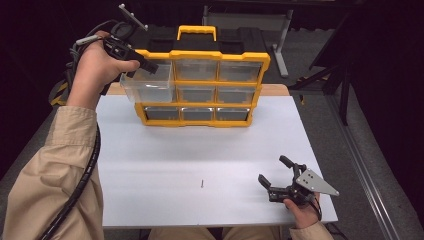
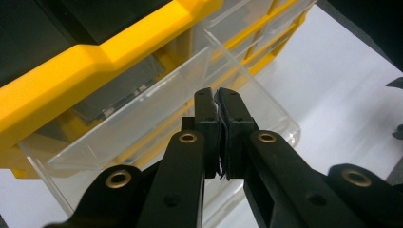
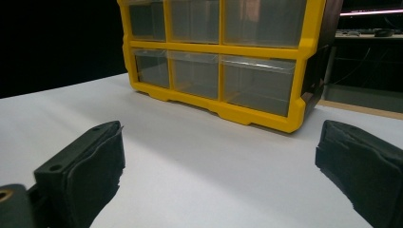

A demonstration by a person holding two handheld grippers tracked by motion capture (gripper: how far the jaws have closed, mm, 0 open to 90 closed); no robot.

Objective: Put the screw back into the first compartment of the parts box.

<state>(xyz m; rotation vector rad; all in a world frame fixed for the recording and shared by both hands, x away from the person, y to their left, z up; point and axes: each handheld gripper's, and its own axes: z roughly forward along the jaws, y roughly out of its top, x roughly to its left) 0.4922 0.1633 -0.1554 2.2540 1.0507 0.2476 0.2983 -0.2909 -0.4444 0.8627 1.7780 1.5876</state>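
A yellow organizer (image 1: 200, 50) with clear drawers stands at the back of the white table (image 1: 200, 150). Its top-left clear drawer (image 1: 147, 86) is pulled out toward me. My left gripper (image 1: 146, 65) comes in from the left and is shut on that drawer's rim. In the left gripper view the jaws pinch the thin wall of the clear drawer (image 2: 142, 118) at the left gripper's tips (image 2: 219, 102). My right gripper (image 1: 272, 169) rests low at the table's front right, open with nothing between its jaws. The right gripper (image 3: 221, 142) faces the organizer (image 3: 223, 47).
A small dark screw (image 1: 202, 184) lies on the table near the front middle. The organizer's other drawers (image 1: 197, 114) are pushed in. Dark floor and metal stands (image 1: 330, 75) lie beyond the table's right edge.
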